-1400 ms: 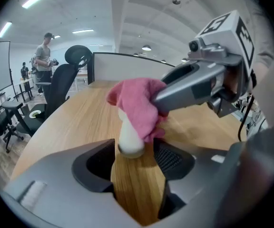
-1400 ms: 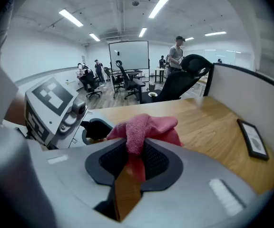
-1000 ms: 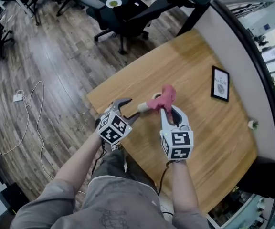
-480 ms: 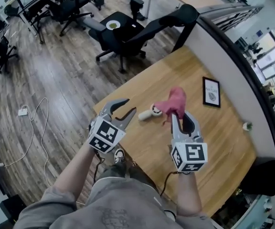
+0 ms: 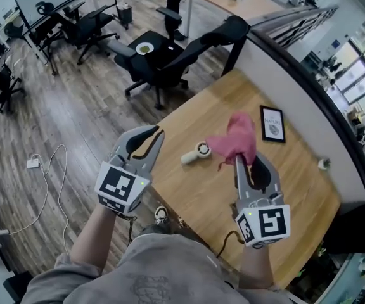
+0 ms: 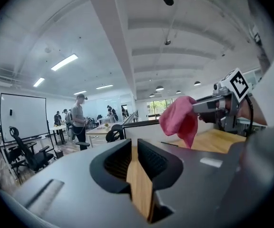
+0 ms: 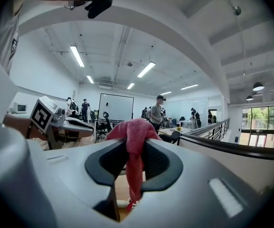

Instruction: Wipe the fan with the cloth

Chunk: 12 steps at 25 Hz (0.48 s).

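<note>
A small white handheld fan (image 5: 196, 152) lies on the wooden table (image 5: 195, 195), with nothing touching it. My right gripper (image 5: 243, 159) is raised well above the table and shut on a pink cloth (image 5: 236, 138), which bunches over the jaw tips and hangs down between them (image 7: 134, 141). My left gripper (image 5: 152, 133) is held up to the fan's left, past the table's left edge. Its jaws are closing; a narrow slit remains and nothing is between them (image 6: 137, 151). The left gripper view shows the cloth (image 6: 180, 120) hanging from the right gripper (image 6: 208, 108).
A framed picture (image 5: 272, 124) lies flat near the table's far right, by the curved partition (image 5: 309, 94). A small white object (image 5: 324, 164) sits at the right edge. Black office chairs (image 5: 163, 49) stand beyond the table, a cable (image 5: 49, 170) lies on the floor, and people stand far off.
Both grippers rose high off the table. The right one carried the pink cloth up from the fan. The left jaws went from wide apart to a narrow slit.
</note>
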Tool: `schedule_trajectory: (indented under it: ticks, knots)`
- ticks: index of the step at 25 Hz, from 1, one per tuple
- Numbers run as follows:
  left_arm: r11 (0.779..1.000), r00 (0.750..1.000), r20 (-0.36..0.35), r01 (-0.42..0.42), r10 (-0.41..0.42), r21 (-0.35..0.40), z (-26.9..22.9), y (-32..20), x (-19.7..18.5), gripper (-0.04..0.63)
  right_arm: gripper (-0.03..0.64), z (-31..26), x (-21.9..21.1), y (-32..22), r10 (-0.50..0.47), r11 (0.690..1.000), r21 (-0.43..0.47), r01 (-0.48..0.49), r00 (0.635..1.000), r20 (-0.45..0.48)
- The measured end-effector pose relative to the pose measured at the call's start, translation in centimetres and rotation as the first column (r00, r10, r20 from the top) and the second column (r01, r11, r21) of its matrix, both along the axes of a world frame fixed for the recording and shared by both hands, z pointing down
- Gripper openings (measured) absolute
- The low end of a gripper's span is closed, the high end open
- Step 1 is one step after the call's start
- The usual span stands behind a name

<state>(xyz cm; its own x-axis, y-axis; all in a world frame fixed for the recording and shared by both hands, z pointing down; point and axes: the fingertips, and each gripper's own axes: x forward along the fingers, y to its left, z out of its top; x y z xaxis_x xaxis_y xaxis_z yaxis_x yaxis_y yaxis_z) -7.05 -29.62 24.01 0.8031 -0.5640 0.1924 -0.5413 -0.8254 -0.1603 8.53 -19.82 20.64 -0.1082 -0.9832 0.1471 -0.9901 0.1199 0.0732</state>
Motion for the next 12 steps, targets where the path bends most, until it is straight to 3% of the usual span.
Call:
schedule_trajectory:
  ticks: [4,7,12]
  knots:
    - [1.000,1.000,-0.007,-0.002,0.002,0.018,-1.6,1.2,-0.7,0.029,0.084,-0.8,0.4,1.7,0.008,1.000,0.003,-0.008,0.999,0.052]
    - [1.000,1.000,-0.024,0.009,-0.009,-0.011,-1.6,2.2,-1.5,0.021,0.084,-0.3,1.0,2.9,0.035,0.999,-0.005,-0.035,0.997,0.067]
    - [1.000,1.000,0.007,0.014,-0.014,-0.003,0.3,3.6,-2.3,0.002,0.084,2.9,1.4,4.9,0.051,0.994,-0.097,-0.048,0.998,0.028]
